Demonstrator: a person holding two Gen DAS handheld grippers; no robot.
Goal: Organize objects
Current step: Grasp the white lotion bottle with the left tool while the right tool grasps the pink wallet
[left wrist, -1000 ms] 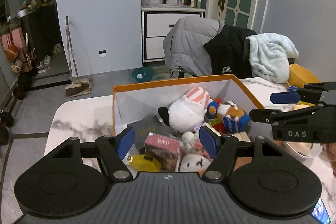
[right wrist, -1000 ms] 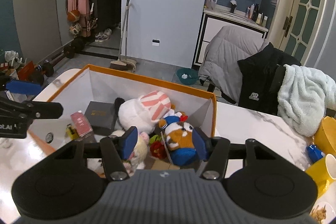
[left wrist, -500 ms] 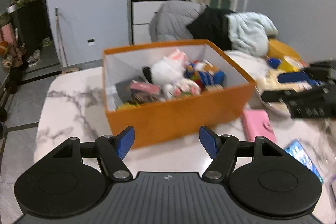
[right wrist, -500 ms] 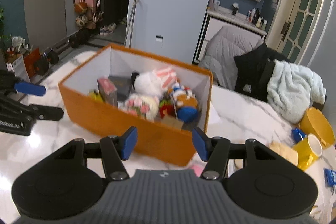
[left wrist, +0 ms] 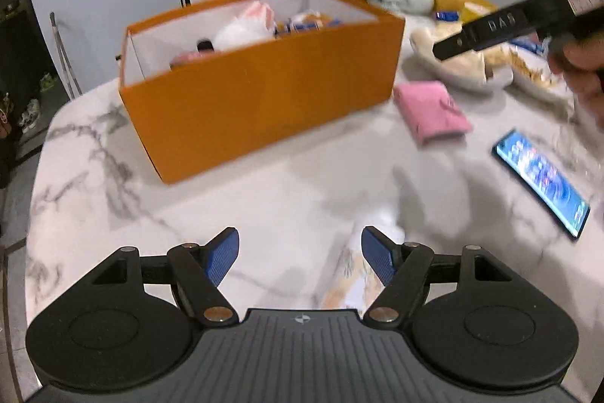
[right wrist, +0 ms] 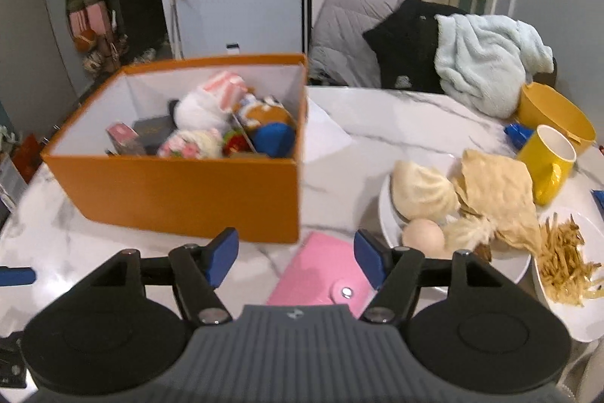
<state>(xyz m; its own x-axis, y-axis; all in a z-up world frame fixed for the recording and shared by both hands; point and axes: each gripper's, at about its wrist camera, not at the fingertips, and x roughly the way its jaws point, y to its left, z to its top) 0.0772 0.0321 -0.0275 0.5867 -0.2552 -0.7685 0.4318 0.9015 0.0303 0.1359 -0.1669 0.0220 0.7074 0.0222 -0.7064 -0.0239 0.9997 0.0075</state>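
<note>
— Two things sit by the box [right wrist: 177, 191]: a pink wallet [right wrist: 321, 274] just beside its near corner, a phone [left wrist: 541, 182] farther out on the desk [left wrist: 264, 199].

— And your fingers?

— Both pairs are spreading, nothing clamped. My right fingers [right wrist: 298, 257] hang over the wallet. My left fingers [left wrist: 300, 255] hang over bare desk, with a blurred pale thing [left wrist: 351, 274] by the right one; I can't tell what.

— The box?

— Full of plush toys [right wrist: 200, 112]. Plates of food [right wrist: 464, 199] stand to its right.

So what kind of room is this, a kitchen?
Probably a home dining area: a marble table with plates of food, a yellow mug, and an orange box of plush toys.
</note>
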